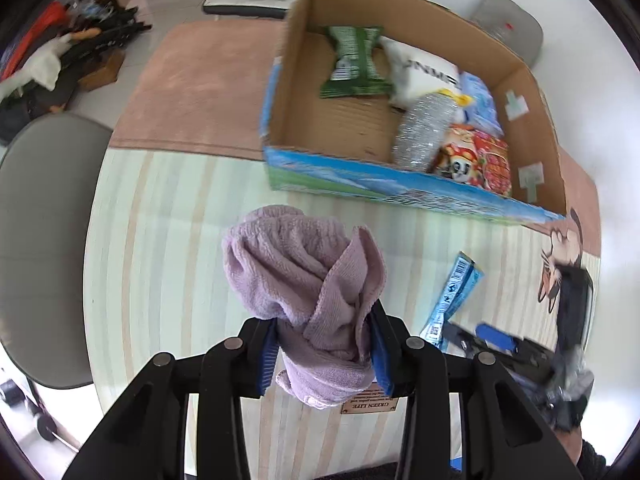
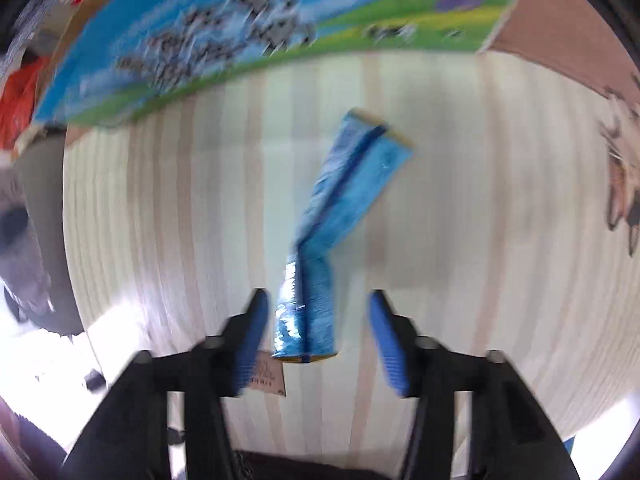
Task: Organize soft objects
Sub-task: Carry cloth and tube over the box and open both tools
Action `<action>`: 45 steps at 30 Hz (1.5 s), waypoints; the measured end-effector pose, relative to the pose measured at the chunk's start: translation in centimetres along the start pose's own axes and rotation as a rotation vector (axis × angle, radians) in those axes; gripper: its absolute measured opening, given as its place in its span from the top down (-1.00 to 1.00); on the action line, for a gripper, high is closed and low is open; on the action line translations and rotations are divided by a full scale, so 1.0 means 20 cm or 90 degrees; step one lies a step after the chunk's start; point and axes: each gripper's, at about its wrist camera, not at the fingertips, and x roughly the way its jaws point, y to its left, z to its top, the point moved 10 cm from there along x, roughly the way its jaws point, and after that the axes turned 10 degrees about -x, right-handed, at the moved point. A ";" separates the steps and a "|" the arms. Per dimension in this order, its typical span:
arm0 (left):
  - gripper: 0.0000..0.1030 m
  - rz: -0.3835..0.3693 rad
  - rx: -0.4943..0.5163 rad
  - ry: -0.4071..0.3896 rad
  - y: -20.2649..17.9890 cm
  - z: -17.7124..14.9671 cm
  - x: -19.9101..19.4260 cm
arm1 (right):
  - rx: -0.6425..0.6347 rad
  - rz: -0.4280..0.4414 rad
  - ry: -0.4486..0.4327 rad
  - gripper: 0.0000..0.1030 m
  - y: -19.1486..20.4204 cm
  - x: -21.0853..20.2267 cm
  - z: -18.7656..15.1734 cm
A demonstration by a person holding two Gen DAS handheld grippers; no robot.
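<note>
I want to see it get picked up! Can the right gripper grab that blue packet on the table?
Probably yes. The right gripper is open, and the near end of the blue packet already lies between its fingers on the striped table, with nothing in the way.

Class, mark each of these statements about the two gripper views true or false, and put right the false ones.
1. The left gripper is shut on the purple towel. True.
2. The right gripper is clamped on the blue packet. False: its fingers are apart, with the packet's near end lying between them on the striped mat.
3. The cardboard box holds nothing. False: it holds a green packet, a white pack, a crinkled clear bottle and a red snack bag, among others.
4. The blue packet lies outside the box. True.
5. The purple towel lies inside the box. False: the left gripper holds it in front of the box.
</note>
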 end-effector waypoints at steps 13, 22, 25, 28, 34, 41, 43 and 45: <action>0.30 -0.024 0.037 -0.034 -0.17 0.12 -0.19 | -0.009 -0.057 0.006 0.68 0.12 0.03 -0.02; 0.30 -0.057 0.093 -0.090 -0.43 0.39 -0.51 | -0.079 -0.003 -0.176 0.69 0.23 -0.90 0.19; 0.30 -0.029 0.115 -0.092 -0.49 0.52 -0.48 | -0.105 -0.046 -0.221 0.69 0.16 -1.14 0.42; 0.30 0.002 0.121 -0.065 -0.50 0.65 -0.34 | -0.124 -0.127 -0.229 0.69 -0.01 -1.24 0.70; 0.30 0.044 0.093 0.037 -0.46 0.82 0.10 | -0.124 -0.226 -0.156 0.69 -0.17 -0.98 1.09; 0.25 0.077 0.083 0.106 -0.42 0.85 0.40 | -0.116 -0.285 -0.088 0.68 -0.29 -0.62 1.16; 0.19 0.049 0.059 0.128 -0.43 0.84 0.42 | -0.108 -0.300 -0.064 0.68 -0.33 -0.55 1.17; -0.17 0.036 0.049 0.129 -0.44 0.84 0.41 | -0.099 -0.286 -0.047 0.52 -0.34 -0.51 1.17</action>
